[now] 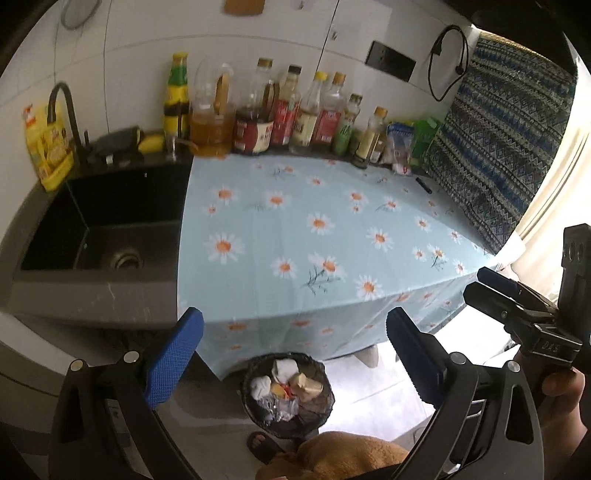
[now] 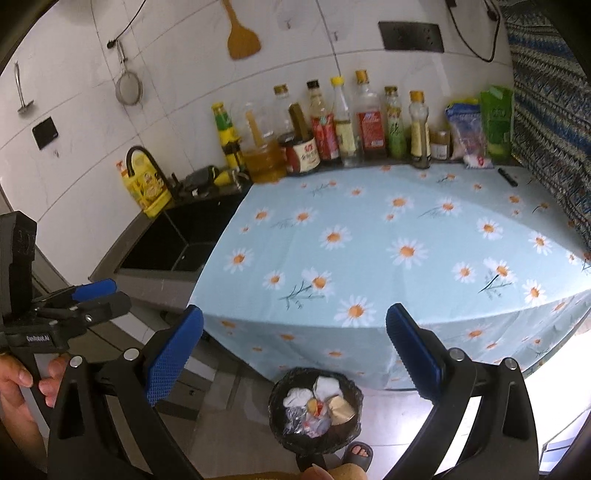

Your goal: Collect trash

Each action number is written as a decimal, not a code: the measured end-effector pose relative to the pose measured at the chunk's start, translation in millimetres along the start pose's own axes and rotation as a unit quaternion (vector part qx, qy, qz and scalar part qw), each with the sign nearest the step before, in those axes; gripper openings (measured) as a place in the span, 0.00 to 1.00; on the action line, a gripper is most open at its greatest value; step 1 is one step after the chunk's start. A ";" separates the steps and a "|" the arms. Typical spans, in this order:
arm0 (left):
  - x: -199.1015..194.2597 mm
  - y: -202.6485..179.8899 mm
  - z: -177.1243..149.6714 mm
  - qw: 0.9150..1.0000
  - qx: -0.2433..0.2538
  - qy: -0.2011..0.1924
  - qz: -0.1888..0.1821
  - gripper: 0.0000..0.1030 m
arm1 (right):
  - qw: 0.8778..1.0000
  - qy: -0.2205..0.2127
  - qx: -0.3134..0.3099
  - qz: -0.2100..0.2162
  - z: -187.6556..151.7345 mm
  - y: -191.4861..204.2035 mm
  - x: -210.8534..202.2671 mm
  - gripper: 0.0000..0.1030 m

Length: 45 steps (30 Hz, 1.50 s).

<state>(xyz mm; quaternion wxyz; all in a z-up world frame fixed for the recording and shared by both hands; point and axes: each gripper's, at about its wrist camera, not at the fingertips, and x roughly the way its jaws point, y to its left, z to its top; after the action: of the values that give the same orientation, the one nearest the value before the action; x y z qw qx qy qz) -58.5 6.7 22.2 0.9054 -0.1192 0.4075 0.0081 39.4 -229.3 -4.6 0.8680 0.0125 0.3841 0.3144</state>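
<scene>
Trash (image 1: pixel 286 384) lies crumpled in a black-lined bin (image 1: pixel 317 413) on the floor, just in front of the surface's near edge: white paper wads, a tan scrap, some foil and a bit of red and yellow. The surface (image 1: pixel 332 229) is a kitchen counter under a pale blue cloth printed with daisies, which hangs over the front. To its left sits a dark sink (image 1: pixel 107 236) with a black faucet (image 1: pixel 62 107); white tiles form the back wall.

Both pairs of tongs hang above the bin with nothing in them. The left tongs (image 1: pixel 295 350) stand wide apart, blue pads facing each other, touching nothing. The right tongs (image 2: pixel 295 350) are spread just as wide and likewise bare; a hand (image 2: pixel 18 391) grips the left tool's handle at the edge of the right wrist view.

Along the wall stands a row of bottles (image 2: pixel 332 129) and sauce jars, with packets (image 2: pixel 480 125) at the right end. A small dark pen-like object (image 2: pixel 506 176) lies on the cloth near a patterned blue fabric (image 1: pixel 506 129). A wooden spatula (image 2: pixel 242 35) and a strainer (image 2: pixel 128 86) hang on the tiles. A sandalled foot (image 2: pixel 356 452) stands beside the bin.
</scene>
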 end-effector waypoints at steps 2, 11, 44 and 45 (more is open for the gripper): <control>-3.9 -4.8 6.0 1.000 0.009 -0.006 0.006 0.94 | 1.000 -0.005 -0.005 -0.003 4.7 -5.6 -5.7 0.95; -4.8 -28.3 22.2 1.000 0.004 -0.010 0.016 0.94 | 1.000 -0.006 -0.002 0.006 23.3 -29.4 -22.3 0.95; 22.4 -68.2 28.2 1.000 -0.009 -0.005 0.029 0.94 | 0.999 0.019 -0.036 0.029 40.3 -62.6 -5.9 0.95; 22.1 -68.8 28.3 1.000 -0.006 -0.005 0.030 0.94 | 0.999 0.020 -0.036 0.028 40.8 -62.3 -5.1 0.95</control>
<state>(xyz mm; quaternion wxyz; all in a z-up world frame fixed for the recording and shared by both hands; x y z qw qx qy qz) -15.2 -55.6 38.3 0.9059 -0.1126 0.4064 0.0384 97.7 -273.2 11.1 0.8508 -0.0144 0.3891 0.3529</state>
